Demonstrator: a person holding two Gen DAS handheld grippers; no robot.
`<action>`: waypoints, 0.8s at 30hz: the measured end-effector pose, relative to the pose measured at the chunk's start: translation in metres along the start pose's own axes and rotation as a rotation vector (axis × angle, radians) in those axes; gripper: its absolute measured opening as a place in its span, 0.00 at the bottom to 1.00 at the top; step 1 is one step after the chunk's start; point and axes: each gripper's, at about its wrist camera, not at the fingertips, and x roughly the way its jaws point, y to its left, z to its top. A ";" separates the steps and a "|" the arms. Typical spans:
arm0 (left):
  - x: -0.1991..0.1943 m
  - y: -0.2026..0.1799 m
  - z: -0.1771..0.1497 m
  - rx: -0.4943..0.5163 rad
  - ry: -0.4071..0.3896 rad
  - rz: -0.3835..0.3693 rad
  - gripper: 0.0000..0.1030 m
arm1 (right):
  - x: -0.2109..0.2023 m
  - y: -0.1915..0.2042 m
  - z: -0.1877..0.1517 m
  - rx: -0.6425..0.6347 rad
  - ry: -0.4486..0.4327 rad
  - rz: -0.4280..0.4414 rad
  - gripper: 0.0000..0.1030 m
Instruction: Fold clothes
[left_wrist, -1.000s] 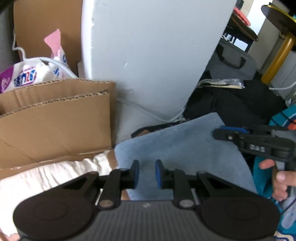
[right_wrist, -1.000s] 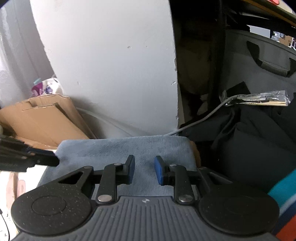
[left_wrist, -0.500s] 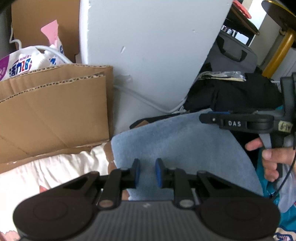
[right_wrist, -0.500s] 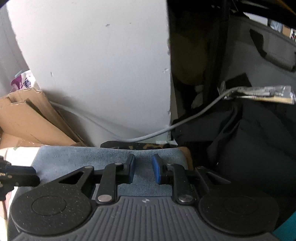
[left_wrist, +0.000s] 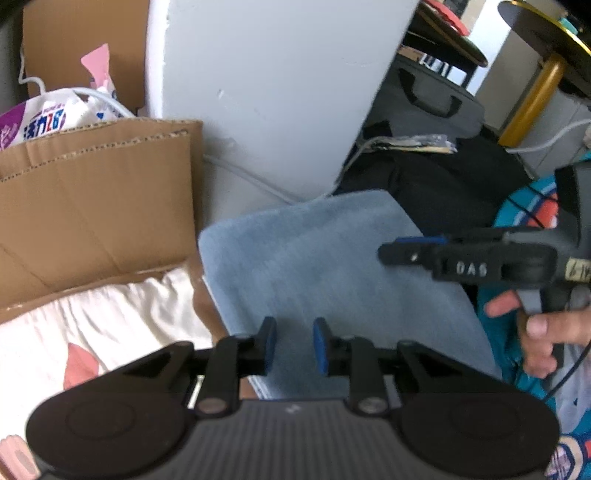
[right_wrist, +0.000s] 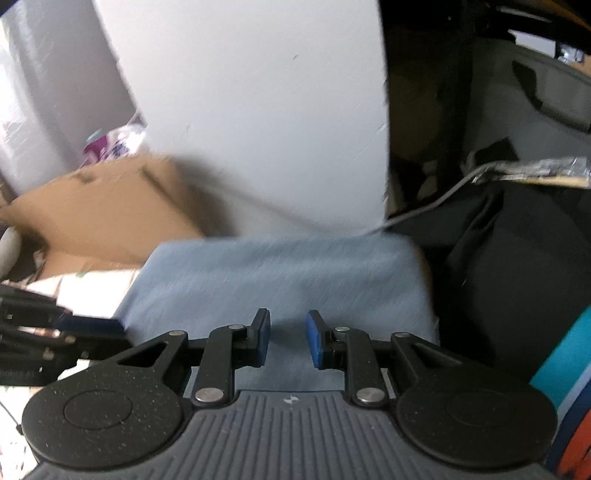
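A folded light-blue cloth (left_wrist: 332, 258) lies flat in front of both grippers; it also shows in the right wrist view (right_wrist: 280, 280). My left gripper (left_wrist: 290, 345) hovers over the cloth's near left part, jaws open a little and empty. My right gripper (right_wrist: 287, 339) is over the cloth's near edge, jaws open and empty. The right gripper also shows in the left wrist view (left_wrist: 410, 251), over the cloth's right side, held by a hand (left_wrist: 539, 332). The left gripper's fingertips (right_wrist: 92, 325) show at the left of the right wrist view.
Flattened cardboard (left_wrist: 92, 210) and a cream cloth with pink marks (left_wrist: 92, 332) lie to the left. A white pillar (left_wrist: 266, 85) stands behind with a grey cable (left_wrist: 251, 177) at its foot. Dark clothes (left_wrist: 443, 184) and a teal garment (left_wrist: 532, 210) lie to the right.
Both grippers have shifted over the blue cloth, and the right wrist view is now motion-blurred. The right gripper sits lower and nearer in the left view. Both jaws stay a little open.
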 end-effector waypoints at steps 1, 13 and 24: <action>0.000 -0.002 -0.003 0.019 0.004 0.003 0.23 | -0.001 0.003 -0.005 -0.005 0.005 0.008 0.28; -0.018 -0.007 -0.033 0.090 0.007 0.046 0.22 | -0.029 0.013 -0.051 -0.033 0.030 -0.021 0.29; -0.038 -0.001 -0.044 0.011 -0.012 0.030 0.23 | -0.079 0.001 -0.111 0.090 0.004 -0.071 0.30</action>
